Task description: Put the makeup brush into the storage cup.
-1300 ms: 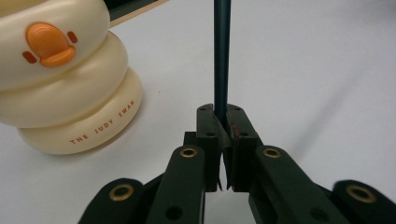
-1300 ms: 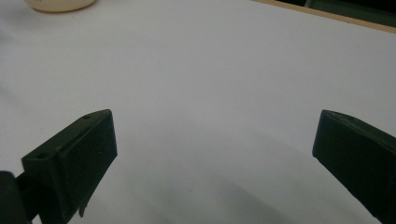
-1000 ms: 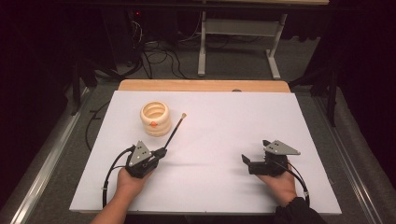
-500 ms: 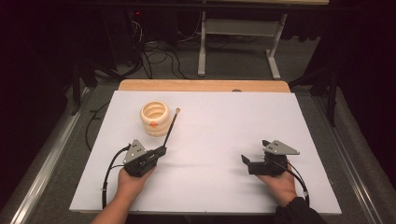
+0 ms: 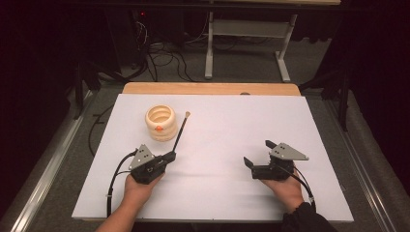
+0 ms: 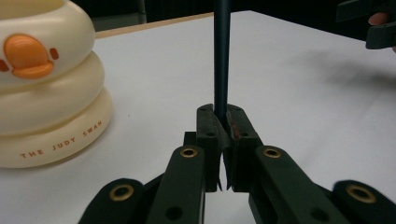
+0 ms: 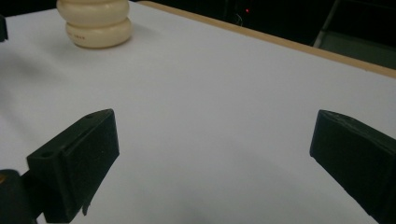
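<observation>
The left gripper (image 5: 169, 157), sitting lower left of centre in the high view, is clamping the butt end of a thin dark brush (image 5: 180, 133). In the left gripper view its fingers (image 6: 210, 135) are pressing shut on the dark handle (image 6: 222, 56), which is rising straight up the middle of the frame. Gripping the very end is probably leaving the whole shaft free to reach, so the pale tip (image 5: 187, 114) is pointing toward the upper middle of the high view, just right of the cream ringed holder (image 5: 160, 122).

That holder is standing upright on the white bench (image 5: 232, 121), upper left of centre, its orange duck mark (image 6: 28, 56) facing the left gripper. Its open top looks meant for the brush, which would explain the brush hanging beside it, apart from its wall.

The right gripper (image 5: 258, 157) is resting lower right in the high view, well apart from the holder. Its fingers (image 7: 79, 154) are standing wide apart with bare bench between them, seemingly waiting.
</observation>
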`<state>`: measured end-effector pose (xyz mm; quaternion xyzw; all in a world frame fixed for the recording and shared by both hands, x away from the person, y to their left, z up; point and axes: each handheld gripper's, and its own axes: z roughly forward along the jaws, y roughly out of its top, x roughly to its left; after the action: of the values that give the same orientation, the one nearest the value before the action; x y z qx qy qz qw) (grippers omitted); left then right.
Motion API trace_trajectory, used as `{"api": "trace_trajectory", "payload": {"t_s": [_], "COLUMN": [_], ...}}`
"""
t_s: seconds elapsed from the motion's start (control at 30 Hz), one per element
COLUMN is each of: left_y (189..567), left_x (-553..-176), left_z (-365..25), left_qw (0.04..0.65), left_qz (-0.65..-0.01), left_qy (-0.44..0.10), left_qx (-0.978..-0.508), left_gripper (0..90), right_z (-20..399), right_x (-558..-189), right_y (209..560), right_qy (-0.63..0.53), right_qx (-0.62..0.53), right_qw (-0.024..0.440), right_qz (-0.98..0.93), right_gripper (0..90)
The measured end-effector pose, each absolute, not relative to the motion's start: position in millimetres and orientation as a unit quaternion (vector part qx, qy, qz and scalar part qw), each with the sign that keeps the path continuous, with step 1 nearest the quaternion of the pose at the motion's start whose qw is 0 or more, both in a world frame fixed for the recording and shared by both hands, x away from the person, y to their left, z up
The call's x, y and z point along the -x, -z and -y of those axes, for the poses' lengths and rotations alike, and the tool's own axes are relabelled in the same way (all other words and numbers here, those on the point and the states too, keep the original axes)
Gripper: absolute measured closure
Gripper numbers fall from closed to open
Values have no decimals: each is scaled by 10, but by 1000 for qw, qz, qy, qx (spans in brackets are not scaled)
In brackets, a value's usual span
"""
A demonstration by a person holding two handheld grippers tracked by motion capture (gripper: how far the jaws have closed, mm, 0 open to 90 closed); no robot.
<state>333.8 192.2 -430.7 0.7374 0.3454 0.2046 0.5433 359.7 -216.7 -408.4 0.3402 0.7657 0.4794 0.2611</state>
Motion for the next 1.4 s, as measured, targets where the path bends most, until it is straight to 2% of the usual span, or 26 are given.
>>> {"api": "trace_trajectory", "payload": {"t_s": [0.3,0.83,1.0,1.4], "left_y": [4179,4062,4101,4293], "left_x": [-3364,-3558,-3521,-3450], "left_z": [-1784,-1479,-1407,-1320], "left_qw": [549,586,588,578], "left_qz": [-329,-331,-324,-315], "left_qy": [-208,-205,-199,-184], "left_qx": [-740,-711,-714,-730], "left_gripper": [860,860,860,860], "right_z": [1895,1660,1600,1521], "right_x": [-3660,-3903,-3893,-3821], "right_y": [3898,3603,3618,3713], "right_qy": [-503,-526,-532,-545], "right_qx": [-315,-313,-310,-314], "right_qw": [246,266,258,207], "right_qz": [-766,-745,-744,-749], "right_gripper": [59,118,158,212]}}
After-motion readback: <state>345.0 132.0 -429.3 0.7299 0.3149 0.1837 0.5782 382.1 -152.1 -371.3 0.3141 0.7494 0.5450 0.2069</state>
